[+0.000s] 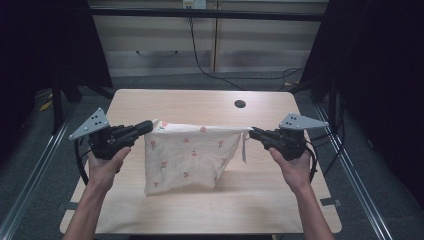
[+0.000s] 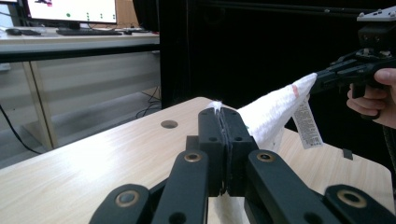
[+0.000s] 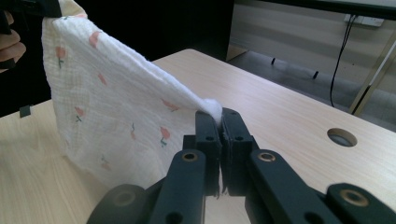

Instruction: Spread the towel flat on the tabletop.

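Both grippers, left [image 1: 148, 126] and right [image 1: 252, 132], pinch corners of the cloth [image 1: 187, 155] (soft, light); it sags, so hold corners.

Cloth [image 1: 185, 155] hangs over the middle of the desk [image 1: 210, 210], upper edge stretched between left gripper [image 1: 148, 126] at its left corner and right gripper [image 1: 253, 132] at its right corner. Lower edge rests on the desk, nearer the person. Tag [image 1: 244, 148] hangs below the right corner. Hole [image 1: 240, 104] in the desk lies behind the cloth, toward the right.
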